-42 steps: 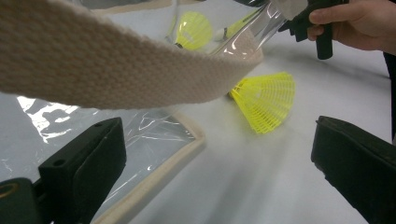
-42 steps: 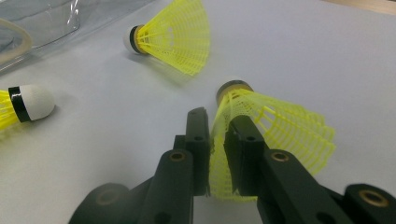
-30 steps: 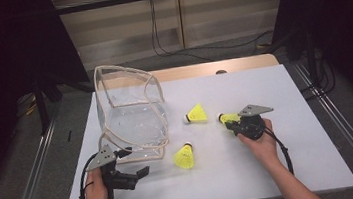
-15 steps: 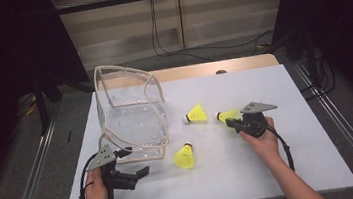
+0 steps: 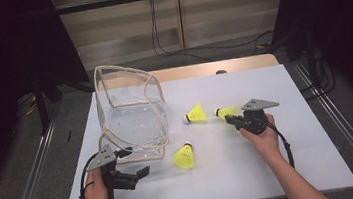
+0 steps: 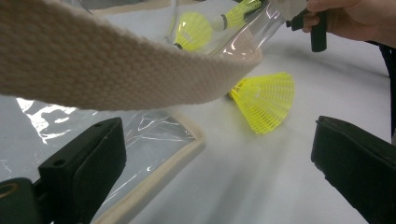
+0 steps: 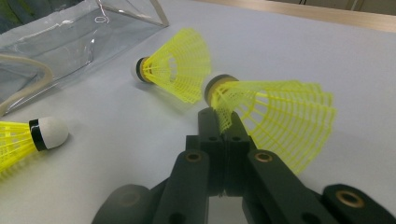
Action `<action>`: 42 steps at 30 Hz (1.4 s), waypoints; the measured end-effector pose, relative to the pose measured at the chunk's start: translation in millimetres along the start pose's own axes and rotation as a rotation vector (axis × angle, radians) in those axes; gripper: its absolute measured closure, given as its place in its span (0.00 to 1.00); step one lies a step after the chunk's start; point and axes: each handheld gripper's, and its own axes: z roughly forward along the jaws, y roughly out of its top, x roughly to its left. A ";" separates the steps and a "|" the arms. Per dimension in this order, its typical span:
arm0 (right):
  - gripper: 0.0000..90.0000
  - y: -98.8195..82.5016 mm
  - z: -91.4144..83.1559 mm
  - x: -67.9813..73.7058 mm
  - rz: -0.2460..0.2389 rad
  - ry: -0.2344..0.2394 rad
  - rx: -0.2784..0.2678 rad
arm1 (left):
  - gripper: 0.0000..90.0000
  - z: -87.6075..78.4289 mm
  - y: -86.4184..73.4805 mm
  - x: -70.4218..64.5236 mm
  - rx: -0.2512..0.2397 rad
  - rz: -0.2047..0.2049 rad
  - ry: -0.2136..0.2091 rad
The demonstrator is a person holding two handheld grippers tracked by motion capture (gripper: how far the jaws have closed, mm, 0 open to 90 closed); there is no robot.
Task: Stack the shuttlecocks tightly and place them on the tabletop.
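1 high forward-down view, 2 close jaw-level views; shared shuttlecocks (image 5: pixel 185 156)

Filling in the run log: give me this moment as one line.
right gripper: shut on shuttlecock skirt | left gripper: open by clear bag | loose shuttlecocks on table: two

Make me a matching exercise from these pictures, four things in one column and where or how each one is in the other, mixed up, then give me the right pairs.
Things:
1. clear plastic bag with beige fabric trim
2. yellow plastic shuttlecock pinched by its skirt
3. left gripper
4. yellow plastic shuttlecock nearest the table's front edge

Places or states:
A. jaws wide apart, nothing between them
B. lying loose on the white table, in front of the bag
C. gripped in the right gripper
D. standing open on the table's left part

Pairs: 1-D, 2-C, 3-A, 4-B
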 end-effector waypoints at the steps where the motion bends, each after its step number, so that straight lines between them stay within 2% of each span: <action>1: 0.99 0.8 0.2 -0.1 -0.004 -0.003 0.002 | 0.04 -0.1 0.1 0.0 0.003 0.000 0.003; 7: 0.99 11.0 0.7 0.6 -0.016 0.004 -0.009 | 0.04 -0.7 0.3 0.2 0.001 -0.002 -0.002; 18: 0.99 16.5 6.3 -1.7 -0.018 0.001 -0.003 | 0.04 -0.7 0.4 0.4 -0.001 -0.001 -0.007; 25: 0.99 20.7 11.0 0.1 -0.018 0.021 -0.005 | 0.04 -0.7 0.5 0.6 0.001 0.002 -0.004; 28: 0.99 21.9 14.1 -0.6 0.000 0.035 0.003 | 0.04 -0.4 0.6 0.2 -0.001 -0.001 -0.004; 38: 0.99 23.9 21.7 1.6 -0.017 0.036 0.001 | 0.04 0.1 0.6 0.3 -0.001 -0.003 -0.007; 42: 0.99 26.0 24.6 5.3 -0.028 0.050 0.003 | 0.04 -0.2 0.6 0.7 0.001 -0.001 -0.006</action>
